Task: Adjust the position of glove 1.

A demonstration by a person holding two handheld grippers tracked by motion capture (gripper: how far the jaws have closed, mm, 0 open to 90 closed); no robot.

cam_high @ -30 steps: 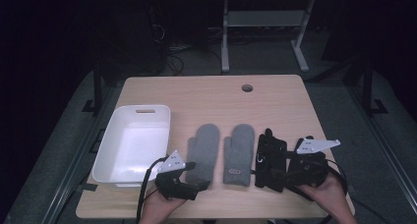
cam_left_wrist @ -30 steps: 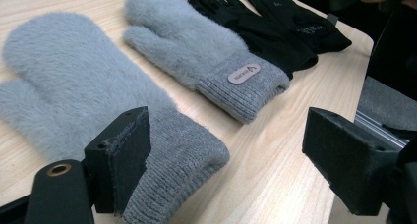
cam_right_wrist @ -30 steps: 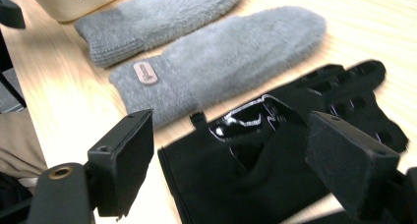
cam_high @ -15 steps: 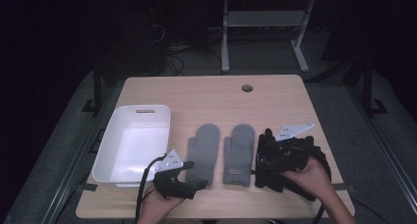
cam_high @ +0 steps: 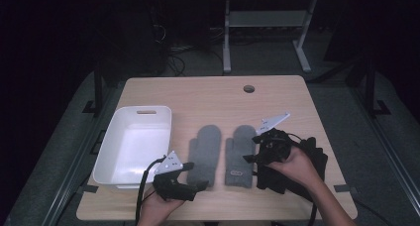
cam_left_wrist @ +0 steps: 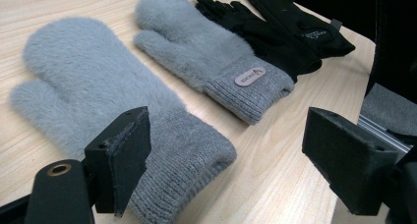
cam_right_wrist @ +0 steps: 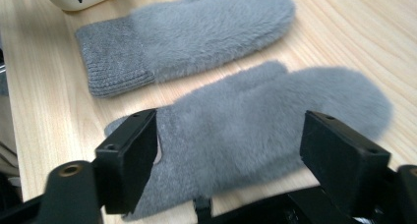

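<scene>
Jaws of right hand-held gripper [cam_right_wrist: 228, 150] spread over right grey mitten [cam_right_wrist: 265, 121], its cuff partly hidden behind them.

Two fluffy grey mittens [cam_high: 220, 154] with ribbed cuffs lie on the pale wood-grain bench [cam_high: 208, 94], black gloves [cam_high: 297, 171] under the right gripper [cam_high: 252, 159], a white tub [cam_high: 133, 144] beyond the left gripper [cam_high: 195, 179].

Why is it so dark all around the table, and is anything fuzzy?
High view: light falls on the table alone, and the room behind is almost black. Left gripper view: the grey mittens look sharp. Right gripper view: the near mitten looks soft and slightly blurred.
</scene>
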